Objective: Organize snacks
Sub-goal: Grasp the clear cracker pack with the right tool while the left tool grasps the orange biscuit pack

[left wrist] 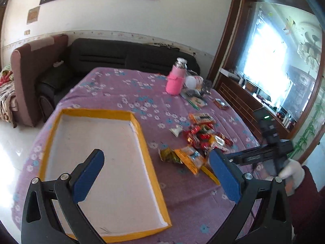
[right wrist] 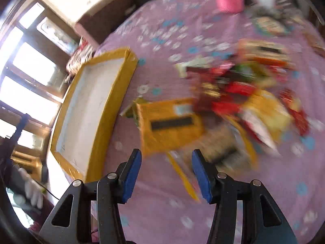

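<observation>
Many crinkly foil snack packets (left wrist: 203,138), flat yellow-rimmed tray (left wrist: 140,128)

Pink bottle (left wrist: 175,81) on floral cloth (left wrist: 113,89) — black sofa (left wrist: 113,55) behind.

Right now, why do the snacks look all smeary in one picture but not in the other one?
In the right wrist view the snack pile is streaked by motion blur, though the right gripper, open, stays sharp. In the left wrist view the snacks and the yellow-edged tray are fairly crisp. The fisheye lens bends the table edges in both, and the bright windows wash out to white.
</observation>
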The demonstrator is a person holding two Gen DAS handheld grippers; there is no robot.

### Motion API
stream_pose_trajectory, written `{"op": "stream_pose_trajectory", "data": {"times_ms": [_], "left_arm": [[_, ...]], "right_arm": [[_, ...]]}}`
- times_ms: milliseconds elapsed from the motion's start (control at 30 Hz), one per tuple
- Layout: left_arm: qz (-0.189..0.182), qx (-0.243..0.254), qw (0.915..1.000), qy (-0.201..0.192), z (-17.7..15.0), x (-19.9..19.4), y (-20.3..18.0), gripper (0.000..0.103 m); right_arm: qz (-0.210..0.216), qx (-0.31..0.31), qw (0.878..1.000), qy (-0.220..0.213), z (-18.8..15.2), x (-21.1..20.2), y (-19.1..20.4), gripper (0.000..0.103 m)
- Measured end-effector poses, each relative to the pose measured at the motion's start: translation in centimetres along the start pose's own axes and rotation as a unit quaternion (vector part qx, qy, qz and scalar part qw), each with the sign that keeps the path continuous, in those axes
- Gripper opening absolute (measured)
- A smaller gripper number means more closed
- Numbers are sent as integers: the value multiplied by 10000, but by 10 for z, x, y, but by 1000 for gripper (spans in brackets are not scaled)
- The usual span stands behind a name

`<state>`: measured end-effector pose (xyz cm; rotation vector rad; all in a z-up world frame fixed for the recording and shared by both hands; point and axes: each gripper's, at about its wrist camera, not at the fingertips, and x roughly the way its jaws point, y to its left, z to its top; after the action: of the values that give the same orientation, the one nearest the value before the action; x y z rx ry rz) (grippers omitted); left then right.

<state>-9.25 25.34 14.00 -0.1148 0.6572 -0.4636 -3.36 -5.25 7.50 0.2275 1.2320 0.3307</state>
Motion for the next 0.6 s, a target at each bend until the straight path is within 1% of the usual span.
{"op": "stream_pose_trajectory", "data": {"times_ms": [33, 133, 167, 200, 233, 300, 333, 400, 433, 467, 500, 533, 600], "left_arm": [[-22, 10, 10000, 40, -3, 4, -3, 103], [-109, -26, 9997, 217, -11, 24, -15, 103], [-147, -122, 9993, 317, -12, 32, -18, 103], [-194, -217, 9988, 384, -12, 37, -19, 103], [-256, -323, 9981, 449, -11, 43, -19, 103], [-337, -485, 9967, 558, -12, 48, -21, 103], [-327, -504, 9966, 571, -11, 48, -21, 103], [-226, -444, 9974, 522, -9, 47, -23, 103], [-147, -390, 9978, 507, -8, 47, -23, 103], [-97, -361, 9980, 514, -7, 50, -22, 103], [-53, -341, 9980, 537, -6, 52, -21, 103], [-45, -342, 9978, 563, -6, 55, -20, 103], [-63, -338, 9973, 648, -5, 63, -19, 103]], "right_arm": [[-61, 110, 9998, -138, -9, -11, -8, 63], [-265, 545, 9969, -511, -36, -32, -34, 68], [-211, 696, 9959, -546, -41, -32, -40, 68], [-10, 884, 9945, -557, -44, -28, -45, 68], [99, 1012, 9932, -566, -44, -23, -48, 69], [118, 1288, 9899, -582, -37, -6, -51, 69], [19, 1399, 9884, -591, -34, 3, -50, 69], [-363, 1511, 9855, -687, -26, 14, -49, 73], [-418, 1579, 9836, -760, -25, 18, -51, 74], [-377, 1650, 9825, -776, -23, 21, -53, 75], [-335, 1731, 9811, -793, -20, 24, -54, 79], [-343, 1778, 9800, -820, -17, 27, -53, 82], [-461, 1725, 9807, -803, -14, 34, -49, 82]]}}
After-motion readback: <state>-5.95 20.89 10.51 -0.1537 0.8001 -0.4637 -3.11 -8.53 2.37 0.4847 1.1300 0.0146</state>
